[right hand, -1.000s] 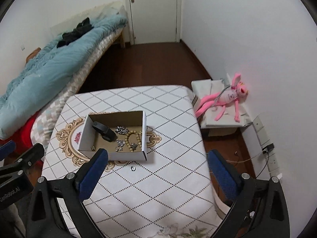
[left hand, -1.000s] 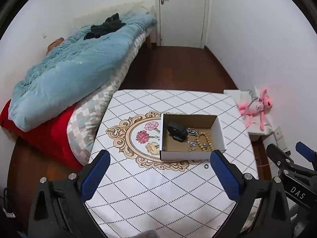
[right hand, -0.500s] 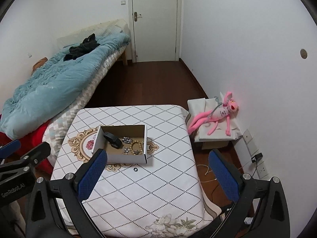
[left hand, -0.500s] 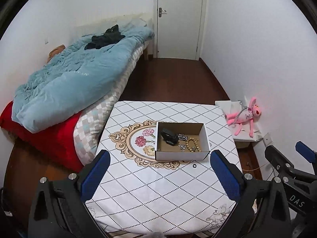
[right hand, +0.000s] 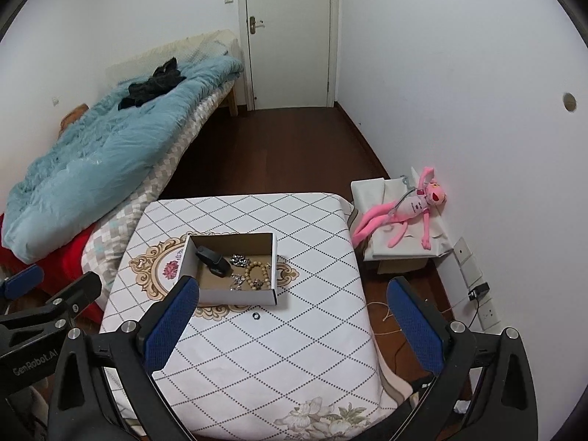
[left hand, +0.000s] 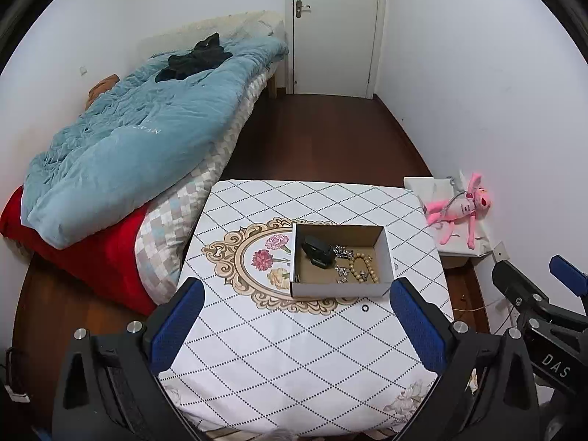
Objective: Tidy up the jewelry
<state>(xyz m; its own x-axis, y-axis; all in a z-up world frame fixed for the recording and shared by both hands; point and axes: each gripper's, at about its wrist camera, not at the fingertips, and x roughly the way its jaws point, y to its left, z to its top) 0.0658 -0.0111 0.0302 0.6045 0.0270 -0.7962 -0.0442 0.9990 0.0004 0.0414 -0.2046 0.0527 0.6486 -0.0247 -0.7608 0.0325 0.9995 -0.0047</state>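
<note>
While both the left claw (left hand: pixel 292 316) and right claw (right hand: pixel 290 316) hang spread apart above the table (left hand: pixel 294 367), jewelry sits in the box (left hand: pixel 340 288), a ring (left hand: pixel 364 307) just outside.

White walls (left hand: pixel 459 73), wooden floor (left hand: pixel 323 136), bed (left hand: pixel 147 139), door (left hand: pixel 334 25)

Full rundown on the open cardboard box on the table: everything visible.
The shallow rectangular cardboard box has white outer walls, a brown inside and no lid. It sits flat near the middle of the table with the diamond-pattern white cloth, partly over the floral medallion. Inside lie a black clip-like object, silvery jewelry pieces and a tan bead bracelet. A small dark ring lies outside, just before its near wall. Neither gripper touches it.
</note>
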